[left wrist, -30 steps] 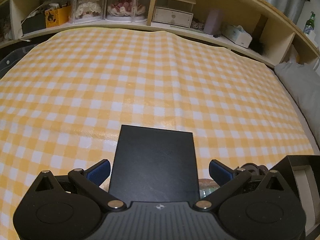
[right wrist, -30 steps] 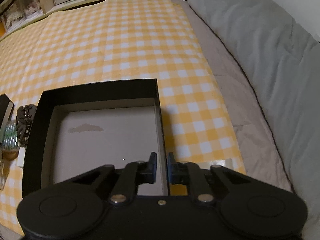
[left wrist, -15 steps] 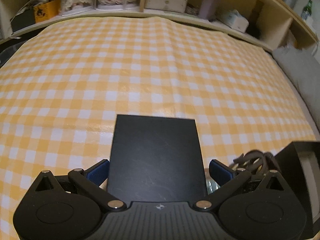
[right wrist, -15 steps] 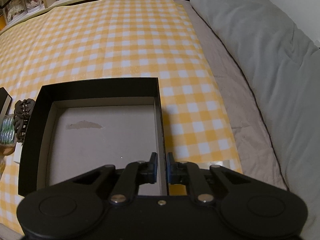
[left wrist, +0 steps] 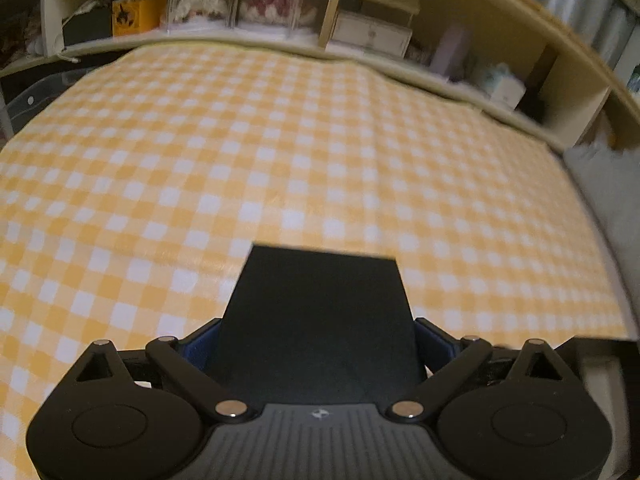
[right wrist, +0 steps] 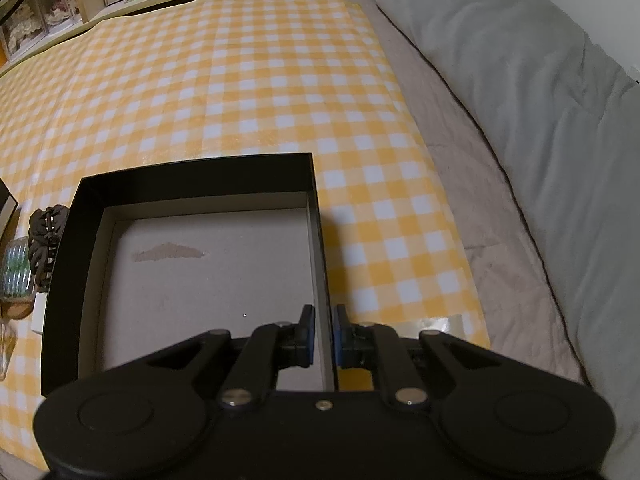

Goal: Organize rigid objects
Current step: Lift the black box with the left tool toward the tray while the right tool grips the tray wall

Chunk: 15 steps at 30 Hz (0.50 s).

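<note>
A flat black box lies on the yellow checked cloth, between the fingers of my left gripper. The jaws are closing, and both blue pads lie against its two sides. An open black box with a grey cardboard floor sits at the cloth's near right. My right gripper is shut on its thin right wall, one pad inside and one outside. A corner of the open box shows at the right edge of the left wrist view.
Left of the open box lie a dark hair claw, a ribbed greenish clear item and a small white item. A grey duvet runs along the right. Shelves with dolls and boxes line the far side.
The left jaws have come in from wide open onto the flat black box's sides, and the left view has shifted and blurred. The right gripper and the open box stay put.
</note>
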Each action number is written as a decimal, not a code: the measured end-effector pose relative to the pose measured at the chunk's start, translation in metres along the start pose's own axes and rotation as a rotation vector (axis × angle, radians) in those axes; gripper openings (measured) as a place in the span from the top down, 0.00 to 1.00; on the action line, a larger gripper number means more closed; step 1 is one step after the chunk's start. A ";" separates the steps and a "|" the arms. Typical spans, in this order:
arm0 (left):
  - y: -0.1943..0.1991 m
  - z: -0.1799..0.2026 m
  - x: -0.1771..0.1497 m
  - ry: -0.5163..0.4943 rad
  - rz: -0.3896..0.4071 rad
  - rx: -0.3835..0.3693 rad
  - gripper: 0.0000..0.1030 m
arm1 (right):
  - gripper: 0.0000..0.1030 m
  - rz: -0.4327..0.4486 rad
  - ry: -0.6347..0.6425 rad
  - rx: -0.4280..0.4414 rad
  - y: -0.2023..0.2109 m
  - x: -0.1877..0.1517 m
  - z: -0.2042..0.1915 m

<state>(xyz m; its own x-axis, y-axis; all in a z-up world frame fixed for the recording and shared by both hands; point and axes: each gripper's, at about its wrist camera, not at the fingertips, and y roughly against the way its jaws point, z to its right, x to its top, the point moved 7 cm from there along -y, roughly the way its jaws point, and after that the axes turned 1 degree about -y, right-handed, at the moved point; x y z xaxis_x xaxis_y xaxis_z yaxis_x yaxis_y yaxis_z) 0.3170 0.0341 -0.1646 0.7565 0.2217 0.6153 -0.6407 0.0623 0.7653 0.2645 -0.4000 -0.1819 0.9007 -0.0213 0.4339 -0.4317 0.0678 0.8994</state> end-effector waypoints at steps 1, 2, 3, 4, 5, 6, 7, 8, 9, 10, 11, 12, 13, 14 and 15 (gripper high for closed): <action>0.005 0.006 0.003 0.003 0.008 -0.017 0.06 | 0.90 0.001 0.002 0.000 0.000 0.000 0.000; 0.010 0.014 0.005 0.010 0.015 -0.044 0.07 | 0.90 0.001 0.003 0.003 0.000 0.000 0.000; 0.014 0.022 0.006 0.016 0.018 -0.068 0.07 | 0.91 0.000 0.003 0.007 0.000 0.000 -0.001; 0.017 0.030 0.006 0.019 0.021 -0.091 0.07 | 0.94 -0.001 0.002 0.006 0.000 -0.001 -0.002; 0.020 0.041 0.004 0.017 0.020 -0.117 0.07 | 0.95 0.001 0.003 0.006 -0.001 -0.001 -0.002; 0.022 0.050 0.002 0.012 0.019 -0.135 0.07 | 0.96 0.002 0.002 0.012 -0.001 0.000 -0.001; 0.024 0.061 -0.001 0.005 0.016 -0.155 0.07 | 0.96 0.002 -0.001 0.015 -0.001 0.000 -0.001; 0.026 0.070 -0.004 0.001 0.012 -0.172 0.07 | 0.97 0.003 -0.004 0.019 -0.002 -0.001 -0.002; 0.028 0.077 -0.006 0.001 0.009 -0.189 0.07 | 0.97 0.003 -0.002 0.022 -0.002 -0.001 -0.003; 0.031 0.088 -0.009 0.000 0.008 -0.206 0.07 | 0.97 0.004 -0.002 0.024 -0.002 -0.002 -0.004; 0.035 0.097 -0.012 -0.005 0.012 -0.223 0.07 | 0.97 0.005 0.000 0.027 -0.002 -0.002 -0.005; 0.040 0.107 -0.014 -0.016 0.019 -0.238 0.07 | 0.97 0.005 0.000 0.031 -0.002 -0.003 -0.007; 0.044 0.115 -0.016 -0.027 0.027 -0.252 0.07 | 0.97 0.005 0.002 0.035 -0.001 -0.003 -0.008; 0.050 0.125 -0.018 -0.039 0.038 -0.267 0.07 | 0.97 0.005 0.002 0.041 -0.002 -0.003 -0.007; 0.054 0.134 -0.020 -0.045 0.044 -0.280 0.07 | 0.97 0.006 0.003 0.046 -0.001 -0.002 -0.008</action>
<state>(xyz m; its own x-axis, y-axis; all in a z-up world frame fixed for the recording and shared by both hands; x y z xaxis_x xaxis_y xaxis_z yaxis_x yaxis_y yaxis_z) 0.2851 -0.0971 -0.1102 0.7282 0.1867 0.6595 -0.6796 0.3213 0.6594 0.2635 -0.3916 -0.1846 0.8984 -0.0179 0.4388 -0.4384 0.0224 0.8985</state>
